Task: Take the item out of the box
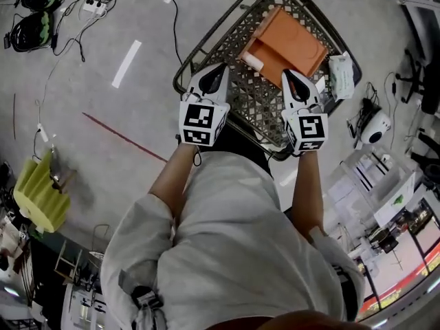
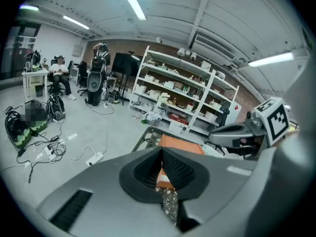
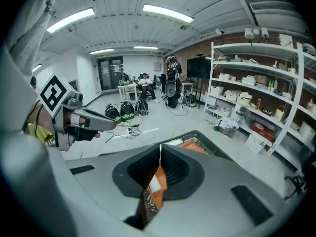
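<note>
An orange box (image 1: 285, 47) lies open in a dark wire basket (image 1: 189, 64) in front of me, with a small white item (image 1: 252, 61) at its near end. My left gripper (image 1: 217, 70) hangs above the basket's left near part, shut and empty. At the right near part my right gripper (image 1: 291, 78) is also shut and empty. In the left gripper view the jaws of the left gripper (image 2: 161, 151) meet, with the orange box (image 2: 177, 142) beyond them. The right gripper (image 3: 160, 147) points at the orange box (image 3: 192, 144) in the right gripper view.
A white plastic bag (image 1: 342, 74) hangs at the basket's right side. Cables and a power strip (image 1: 93, 7) lie on the grey floor at the far left, by dark bags (image 1: 31, 29). Shelves (image 2: 182, 98) stand beyond the basket. A white round device (image 1: 375, 128) sits to the right.
</note>
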Action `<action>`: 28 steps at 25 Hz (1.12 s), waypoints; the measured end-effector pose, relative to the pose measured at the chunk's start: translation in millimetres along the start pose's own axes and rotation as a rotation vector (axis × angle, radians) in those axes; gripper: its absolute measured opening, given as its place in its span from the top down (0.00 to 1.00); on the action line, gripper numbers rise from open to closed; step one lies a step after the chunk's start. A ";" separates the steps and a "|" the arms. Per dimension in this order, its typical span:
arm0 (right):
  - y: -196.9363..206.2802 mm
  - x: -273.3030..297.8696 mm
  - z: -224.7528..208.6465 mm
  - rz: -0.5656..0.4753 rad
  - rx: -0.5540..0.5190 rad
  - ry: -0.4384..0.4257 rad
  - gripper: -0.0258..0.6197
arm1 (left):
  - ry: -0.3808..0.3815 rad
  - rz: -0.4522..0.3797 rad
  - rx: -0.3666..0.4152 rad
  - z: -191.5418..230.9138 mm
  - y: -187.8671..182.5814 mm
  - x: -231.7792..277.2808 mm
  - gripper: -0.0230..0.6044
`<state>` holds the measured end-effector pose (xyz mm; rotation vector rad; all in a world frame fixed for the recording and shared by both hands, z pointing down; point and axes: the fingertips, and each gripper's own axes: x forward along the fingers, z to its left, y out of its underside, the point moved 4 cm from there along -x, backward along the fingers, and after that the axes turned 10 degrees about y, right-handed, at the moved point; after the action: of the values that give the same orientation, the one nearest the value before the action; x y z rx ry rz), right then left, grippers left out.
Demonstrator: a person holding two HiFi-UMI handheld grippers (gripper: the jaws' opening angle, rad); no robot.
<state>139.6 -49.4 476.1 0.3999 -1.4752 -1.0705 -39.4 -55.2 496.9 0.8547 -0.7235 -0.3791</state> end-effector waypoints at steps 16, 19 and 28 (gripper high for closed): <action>32.2 77.8 5.7 0.117 -0.029 -0.082 0.95 | -0.022 0.131 -0.032 53.9 46.2 29.5 0.95; 53.8 84.3 9.6 0.191 -0.061 -0.121 0.95 | -0.018 0.162 -0.031 57.0 58.2 34.5 0.95; 102.2 105.5 34.4 0.427 -0.306 -0.272 0.95 | -0.025 0.242 -0.032 68.0 82.3 45.7 0.95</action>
<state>117.5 -64.6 624.5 -0.2782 -1.5124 -1.0043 -53.8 -68.2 611.4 0.7236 -0.8319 -0.1843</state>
